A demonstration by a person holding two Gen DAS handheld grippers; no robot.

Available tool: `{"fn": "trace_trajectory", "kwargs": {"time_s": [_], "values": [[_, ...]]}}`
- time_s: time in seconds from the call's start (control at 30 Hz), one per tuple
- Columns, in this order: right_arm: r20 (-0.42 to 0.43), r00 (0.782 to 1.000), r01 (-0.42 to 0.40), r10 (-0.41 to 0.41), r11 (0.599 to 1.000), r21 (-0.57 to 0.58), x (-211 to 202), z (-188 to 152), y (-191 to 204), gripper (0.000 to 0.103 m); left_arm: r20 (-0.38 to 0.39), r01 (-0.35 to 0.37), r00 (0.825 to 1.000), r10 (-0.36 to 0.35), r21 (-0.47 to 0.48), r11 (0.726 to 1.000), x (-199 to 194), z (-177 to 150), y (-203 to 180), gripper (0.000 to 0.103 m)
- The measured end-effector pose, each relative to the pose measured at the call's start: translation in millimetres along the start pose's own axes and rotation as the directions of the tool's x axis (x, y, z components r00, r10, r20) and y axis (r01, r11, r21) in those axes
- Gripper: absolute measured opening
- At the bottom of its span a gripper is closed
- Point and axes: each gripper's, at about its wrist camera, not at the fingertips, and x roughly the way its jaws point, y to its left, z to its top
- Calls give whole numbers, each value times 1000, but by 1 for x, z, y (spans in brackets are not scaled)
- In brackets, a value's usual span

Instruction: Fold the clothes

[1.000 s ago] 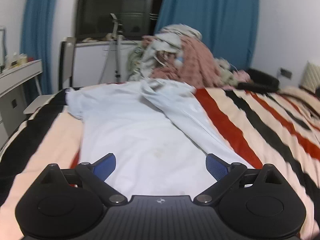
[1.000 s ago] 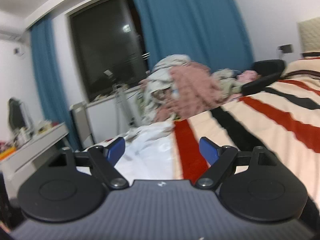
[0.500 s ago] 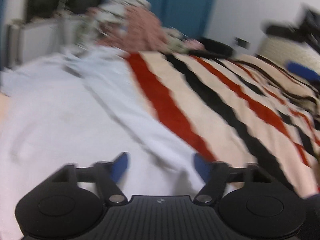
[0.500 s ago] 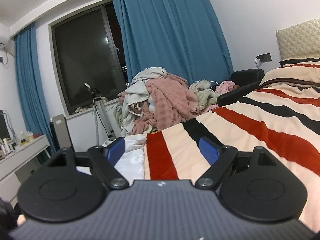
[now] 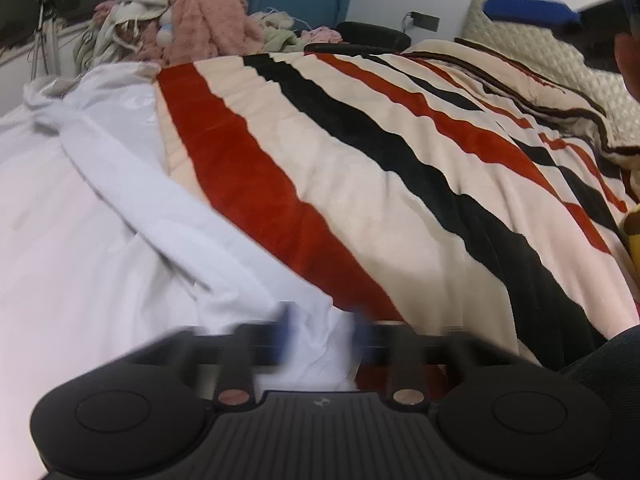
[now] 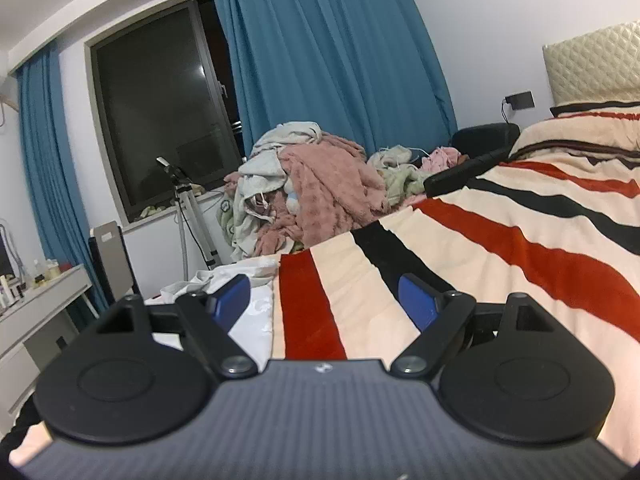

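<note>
A white garment (image 5: 80, 240) lies spread flat over the left part of a striped blanket (image 5: 400, 180), with one sleeve folded in along its right side. My left gripper (image 5: 322, 336) sits low at the garment's near right corner. Its fingers are motion-blurred and stand a narrow gap apart, with white cloth between them. In the right wrist view my right gripper (image 6: 324, 300) hangs open and empty above the blanket (image 6: 520, 240). The garment's far edge (image 6: 256, 320) shows just past its left finger.
A heap of unfolded clothes (image 6: 312, 192) is piled at the far end of the bed, in front of blue curtains. A tripod (image 6: 188, 220) and a white desk (image 6: 40, 300) stand to the left. A black chair (image 6: 480, 136) is behind the bed on the right.
My left gripper has swung right and down to the garment's near right corner, and its fingers have drawn closer together. The right gripper has steadied and stays open.
</note>
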Motion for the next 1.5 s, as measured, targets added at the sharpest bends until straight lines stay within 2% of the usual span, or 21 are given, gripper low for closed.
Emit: {"fn": "trace_trajectory", "kwargs": {"time_s": [0.2, 0.33, 0.4, 0.5, 0.63, 0.7, 0.73, 0.77, 0.83, 0.93, 1.0, 1.1, 1.13, 1.17, 1.2, 1.23, 1.37, 1.5], "values": [[-2, 1000, 25, -25, 1000, -2, -2, 0, 1, 83, 77, 10, 997, -1, -127, 992, -60, -2, 31, 4], [-36, 999, 1, -2, 1000, -20, 0, -3, 9, 83, 138, 46, 990, -12, -248, 968, -121, -10, 64, 4], [-64, 998, -27, 25, 999, -22, 1, -6, 14, 83, 135, 33, 991, 5, -279, 960, -144, -20, 78, 4], [-131, 988, -82, 80, 997, -9, 5, -15, 23, 83, 90, 11, 996, 22, -345, 938, -154, -33, 100, 4], [-266, 951, -143, 156, 987, 66, 15, -34, 32, 83, 25, -24, 999, 39, -431, 902, -167, -49, 130, 4], [-327, 930, -145, 168, 985, 94, 19, -47, 34, 83, 22, -10, 1000, 22, -452, 892, -163, -48, 137, 11], [-360, 917, -143, 173, 984, 108, 21, -54, 34, 83, 23, -1, 1000, 13, -462, 887, -160, -47, 140, 23], [-391, 903, -141, 178, 983, 121, 23, -60, 34, 83, 23, 8, 1000, 3, -471, 882, -158, -46, 143, 40], [-442, 876, -128, 192, 977, 170, 25, -73, 31, 83, 20, 21, 1000, -13, -489, 872, -150, -44, 148, 53], [-490, 847, -96, 205, 967, 237, 28, -87, 27, 82, -7, 23, 999, -32, -532, 847, -130, -42, 152, 55], [-488, 852, -88, 190, 971, 224, 29, -87, 29, 82, -34, 3, 999, -26, -547, 837, -116, -40, 155, 55], [-474, 867, -76, 152, 982, 176, 29, -86, 36, 82, -72, -27, 997, -12, -522, 852, -100, -32, 154, 50], [-473, 870, -70, 137, 985, 156, 29, -86, 38, 82, -83, -36, 997, -7, -511, 859, -96, -30, 154, 40], [-471, 873, -68, 126, 988, 139, 29, -86, 40, 82, -94, -48, 996, 1, -501, 864, -93, -27, 153, 25], [-465, 878, -68, 118, 990, 122, 27, -85, 41, 82, -104, -61, 994, 11, -488, 871, -91, -27, 151, 18], [-456, 883, -68, 109, 992, 106, 26, -85, 43, 82, -113, -79, 993, 28, -469, 880, -90, -27, 149, 4], [-421, 903, -69, 83, 996, 48, 19, -81, 49, 82, -102, -166, 985, 139, -343, 925, -103, -31, 130, 2], [-384, 920, -80, 78, 997, 11, 11, -75, 55, 82, -103, -198, 980, 173, -335, 921, -117, -39, 125, 2]]}}
